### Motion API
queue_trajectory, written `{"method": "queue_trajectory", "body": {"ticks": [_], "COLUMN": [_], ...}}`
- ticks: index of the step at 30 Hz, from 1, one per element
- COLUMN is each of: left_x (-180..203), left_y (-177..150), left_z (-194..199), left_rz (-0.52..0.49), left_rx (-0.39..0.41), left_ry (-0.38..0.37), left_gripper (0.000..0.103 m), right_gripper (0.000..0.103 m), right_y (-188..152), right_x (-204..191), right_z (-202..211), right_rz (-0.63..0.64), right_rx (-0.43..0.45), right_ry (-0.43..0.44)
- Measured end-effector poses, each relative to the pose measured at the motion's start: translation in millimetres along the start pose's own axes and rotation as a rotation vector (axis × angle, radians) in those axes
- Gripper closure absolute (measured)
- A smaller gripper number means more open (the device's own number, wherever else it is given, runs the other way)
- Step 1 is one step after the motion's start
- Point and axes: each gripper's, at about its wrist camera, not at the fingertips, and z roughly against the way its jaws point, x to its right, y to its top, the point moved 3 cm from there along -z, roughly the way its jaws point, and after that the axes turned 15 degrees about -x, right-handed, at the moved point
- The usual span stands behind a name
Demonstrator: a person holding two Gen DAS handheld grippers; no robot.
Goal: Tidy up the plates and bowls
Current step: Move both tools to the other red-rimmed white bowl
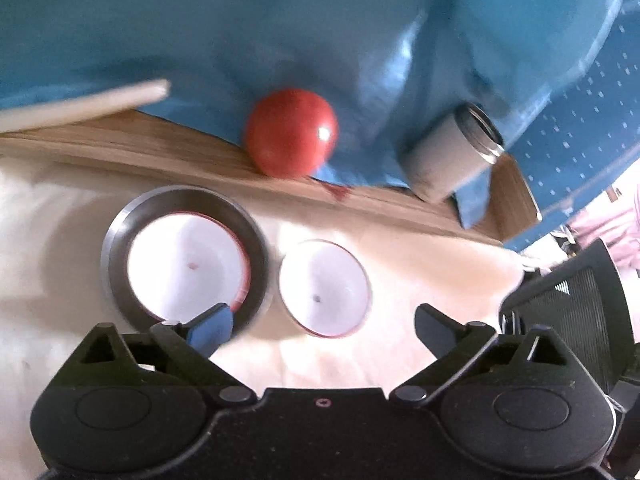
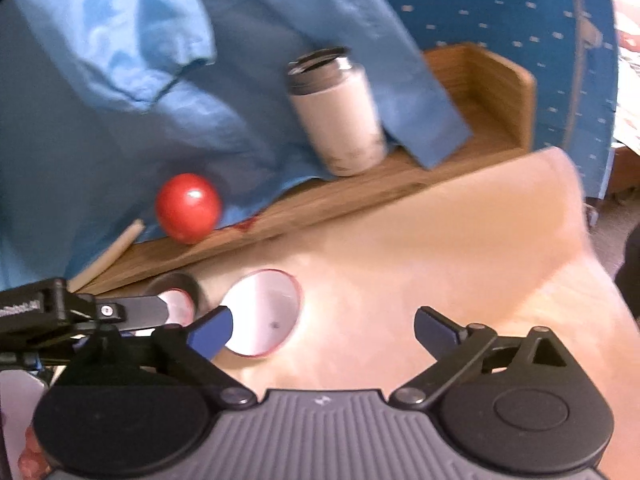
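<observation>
Gaping wide and empty, left gripper (image 1: 324, 320) and right gripper (image 2: 324, 326) above 2 bowls (image 1: 324, 286)

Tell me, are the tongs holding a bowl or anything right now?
No. Both the left tongs and the right tongs are open with nothing between them. The two bowls sit on the table.

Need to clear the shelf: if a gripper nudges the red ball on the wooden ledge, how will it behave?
The glossy red ball would probably roll along the wooden ledge. Its sheen suggests slippery. The blue cloth behind might stop it.
</observation>
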Motion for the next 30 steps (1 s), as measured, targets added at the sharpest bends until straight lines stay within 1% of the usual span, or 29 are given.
{"method": "queue_trajectory", "body": {"ticks": [4,8,11,14,16,19,24,27,30], "left_x": [14,19,15,9,5,2,-3,-6,-6], "left_y": [-4,-7,-9,-11,-12,-12,-12,-14,-13], "left_z": [-17,-32,-43,-54,-59,-63,-64,-68,-75], "left_rz": [0.009,0.074,0.162,0.28,0.339,0.42,0.503,0.544,0.568], "left_rx": [-0.034,-0.058,-0.064,-0.068,-0.056,-0.024,0.031,0.046,0.05], "left_ry": [-0.018,-0.039,-0.068,-0.13,-0.156,-0.155,-0.118,-0.096,-0.092], "left_gripper": [0.002,0.001,0.001,0.001,0.001,0.001,0.001,0.001,0.001], "right_gripper": [0.001,0.001,0.001,0.001,0.001,0.001,0.001,0.001,0.001], "right_y": [-5,-5,-4,-1,2,8,19,26,32], "right_x": [21,37,46,52,56,58,55,50,47], "right_z": [4,4,5,4,2,-2,-14,-26,-40], "right_rz": [-0.021,-0.034,-0.032,-0.019,-0.008,0.019,0.068,0.101,0.138], "right_rx": [-0.013,-0.038,-0.055,-0.07,-0.079,-0.092,-0.122,-0.146,-0.166], "right_ry": [-0.026,-0.043,-0.048,-0.053,-0.05,-0.053,-0.032,-0.019,-0.012]}}
